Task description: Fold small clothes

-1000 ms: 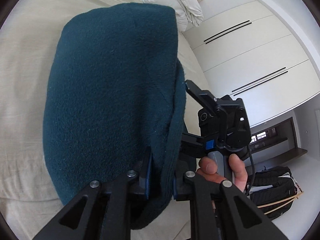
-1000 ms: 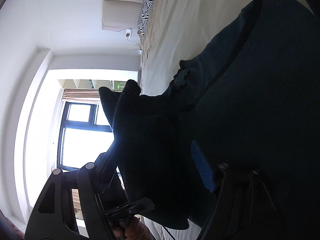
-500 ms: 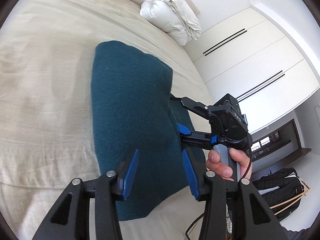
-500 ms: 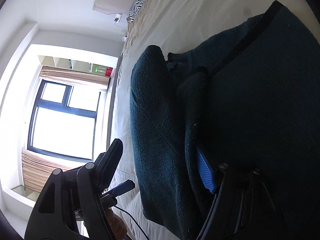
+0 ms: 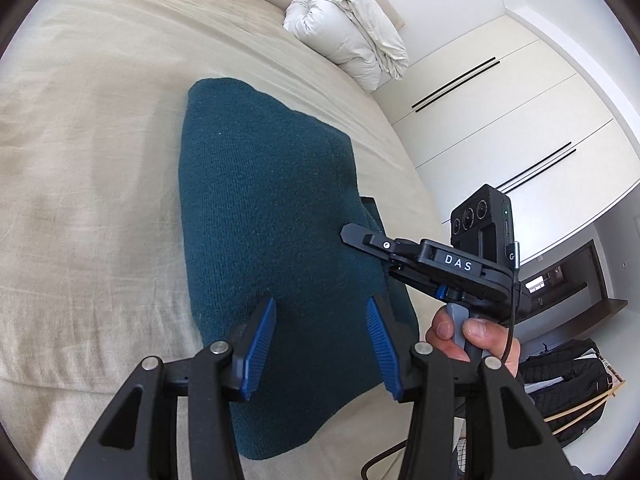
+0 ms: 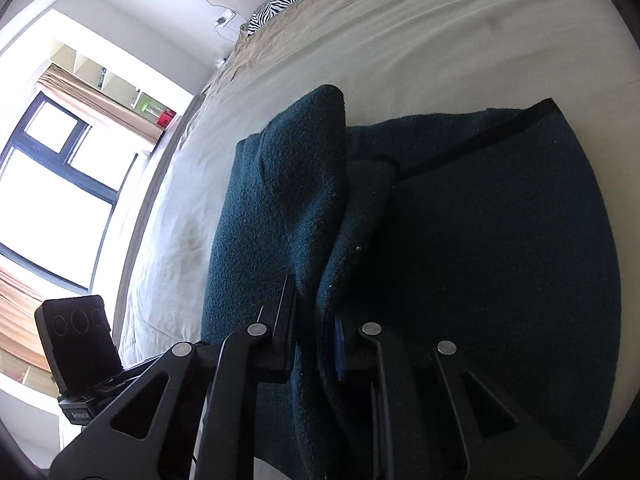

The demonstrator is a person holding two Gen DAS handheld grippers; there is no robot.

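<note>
Left gripper (image 5: 320, 340) hangs with jaws apart above the fleece (image 5: 272, 240), gripping nothing. Right gripper (image 6: 316, 336) is clamped on a raised fold of it, likely to lay that layer flat. It lies near the bed's (image 5: 80, 160) front edge.

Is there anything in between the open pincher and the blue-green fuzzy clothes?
No, nothing visible blocks it. The left gripper hangs open right over the folded teal fleece garment on the bed. The right gripper already pinches a fold.
</note>
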